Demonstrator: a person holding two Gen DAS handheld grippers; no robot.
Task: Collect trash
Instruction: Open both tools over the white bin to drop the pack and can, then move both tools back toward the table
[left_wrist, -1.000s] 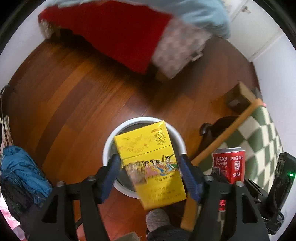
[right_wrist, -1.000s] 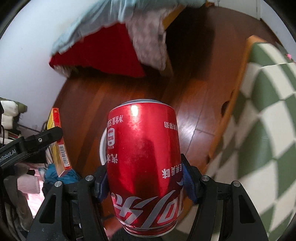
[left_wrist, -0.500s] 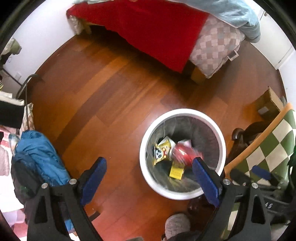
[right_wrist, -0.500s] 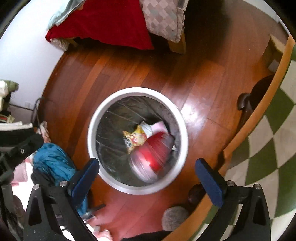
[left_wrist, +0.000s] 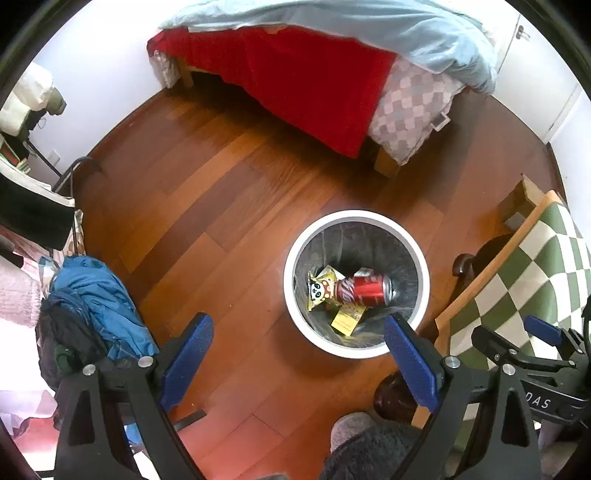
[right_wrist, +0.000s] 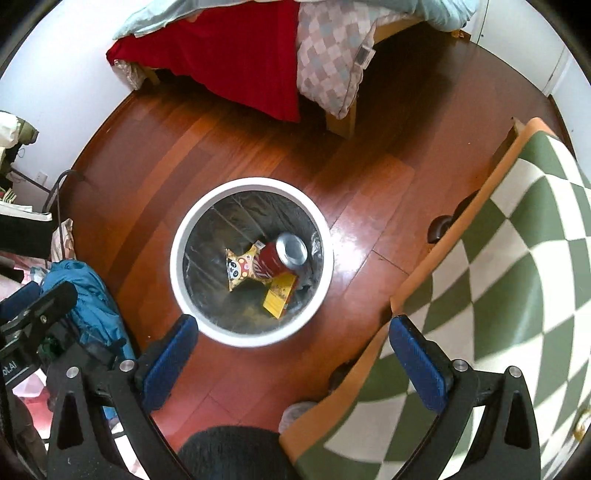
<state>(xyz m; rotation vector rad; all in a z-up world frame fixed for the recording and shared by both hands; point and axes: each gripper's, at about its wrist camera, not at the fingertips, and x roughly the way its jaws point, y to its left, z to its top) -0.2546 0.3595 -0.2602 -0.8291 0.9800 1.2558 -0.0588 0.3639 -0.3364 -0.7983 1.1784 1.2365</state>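
Note:
A white round trash bin (left_wrist: 422, 277) (right_wrist: 177, 258) with a dark liner stands on the wooden floor. Inside lie a red cola can (left_wrist: 364, 290) (right_wrist: 282, 254), a yellow box (left_wrist: 347, 320) (right_wrist: 280, 297) and a yellow panda snack wrapper (left_wrist: 319, 290) (right_wrist: 238, 269). My left gripper (left_wrist: 301, 360) is open and empty, high above the floor beside the bin. My right gripper (right_wrist: 291, 354) is open and empty, above the bin's near rim. The right gripper also shows at the left wrist view's right edge (left_wrist: 535, 339).
A bed with a red sheet (left_wrist: 295, 74) (right_wrist: 236, 55) and light blue duvet stands at the far side. A table with a green-and-white checked cloth (left_wrist: 535, 266) (right_wrist: 498, 258) is at the right. A blue jacket pile (left_wrist: 96, 295) (right_wrist: 88, 295) lies at the left.
One second ago my left gripper held the yellow box and my right held the cola can. Both opened; box and can dropped into the bin and now lie still.

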